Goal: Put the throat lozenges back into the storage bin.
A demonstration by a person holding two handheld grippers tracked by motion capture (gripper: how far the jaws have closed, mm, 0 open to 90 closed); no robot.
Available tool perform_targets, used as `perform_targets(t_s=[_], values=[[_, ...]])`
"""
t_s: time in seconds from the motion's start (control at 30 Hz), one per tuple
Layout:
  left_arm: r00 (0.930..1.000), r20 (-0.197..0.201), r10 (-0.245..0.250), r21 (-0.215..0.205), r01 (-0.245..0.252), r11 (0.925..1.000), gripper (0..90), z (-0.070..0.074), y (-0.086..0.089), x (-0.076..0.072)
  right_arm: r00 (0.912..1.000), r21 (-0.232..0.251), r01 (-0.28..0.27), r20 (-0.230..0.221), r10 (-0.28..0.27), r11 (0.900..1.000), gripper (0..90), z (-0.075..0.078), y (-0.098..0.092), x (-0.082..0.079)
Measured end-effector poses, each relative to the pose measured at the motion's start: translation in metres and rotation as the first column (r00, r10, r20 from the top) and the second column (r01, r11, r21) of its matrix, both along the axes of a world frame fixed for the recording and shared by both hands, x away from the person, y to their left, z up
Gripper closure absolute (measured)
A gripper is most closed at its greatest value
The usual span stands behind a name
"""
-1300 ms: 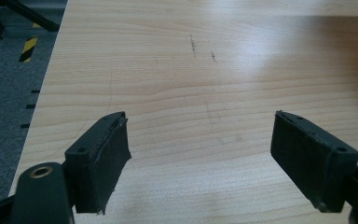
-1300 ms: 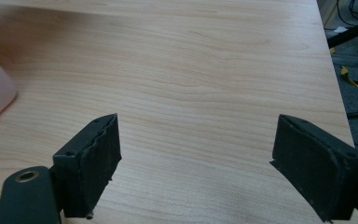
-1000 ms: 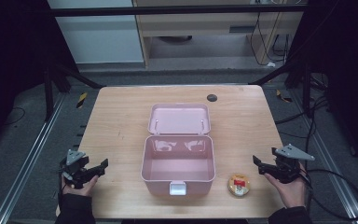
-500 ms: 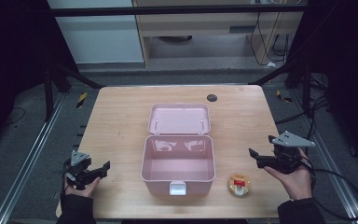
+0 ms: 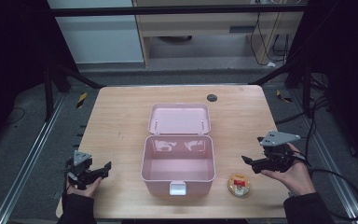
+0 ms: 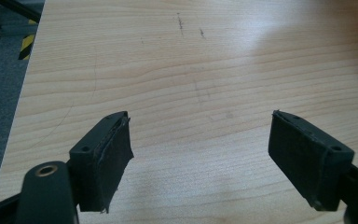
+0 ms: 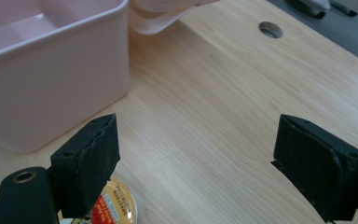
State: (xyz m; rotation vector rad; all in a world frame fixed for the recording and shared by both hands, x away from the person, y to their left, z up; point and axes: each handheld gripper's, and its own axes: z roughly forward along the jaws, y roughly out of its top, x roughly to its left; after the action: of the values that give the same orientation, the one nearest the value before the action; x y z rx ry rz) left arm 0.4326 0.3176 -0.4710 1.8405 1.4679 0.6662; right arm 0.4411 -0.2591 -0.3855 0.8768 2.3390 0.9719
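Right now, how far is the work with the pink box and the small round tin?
Done: the pink box stands open on the table, lid laid back, inside bare. In hand: nothing is gripped; the right gripper, its jaws just opening with nothing between them, hangs beside the round tin, while the left gripper waits open. Left, probably: pick up the tin, place it in the box, close the lid.

We see a wooden table [image 5: 121, 121] with a dark round hole [image 5: 211, 98] at its 12 o'clock edge. At 9 o'clock, yellow-black hazard tape [image 5: 81, 99] marks the grey floor [image 5: 23, 140].
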Motion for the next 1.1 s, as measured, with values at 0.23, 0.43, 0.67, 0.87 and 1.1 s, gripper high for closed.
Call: perform_targets(t_s=[0.23,0.43,0.67,0.87,1.1], values=[[1.0000,0.003,0.003,0.004,-0.003,1.0000,20.1,0.000,0.000,0.000,0.9900,-0.076,-0.125,-0.075,0.119,0.989,14.4,-0.004,0.010,-0.003],[1.0000,0.001,0.005,0.006,-0.005,1.0000,20.1,0.000,0.000,0.001,0.9745,-0.137,-0.194,-0.140,0.175,0.971,13.7,-0.010,0.017,-0.004],[1.0000,-0.001,-0.001,0.010,0.001,0.9999,20.1,-0.001,0.000,0.001,0.9487,-0.206,-0.280,-0.208,0.238,0.938,11.9,-0.018,0.024,-0.007],[1.0000,0.001,-0.001,0.011,0.001,0.9999,20.1,-0.001,0.000,0.001,0.9314,-0.256,-0.329,-0.247,0.268,0.909,11.9,-0.025,0.028,-0.009],[1.0000,-0.004,-0.007,0.014,0.007,0.9999,20.1,-0.002,-0.001,0.002,0.9126,-0.283,-0.371,-0.286,0.292,0.884,11.4,-0.032,0.032,-0.011]])
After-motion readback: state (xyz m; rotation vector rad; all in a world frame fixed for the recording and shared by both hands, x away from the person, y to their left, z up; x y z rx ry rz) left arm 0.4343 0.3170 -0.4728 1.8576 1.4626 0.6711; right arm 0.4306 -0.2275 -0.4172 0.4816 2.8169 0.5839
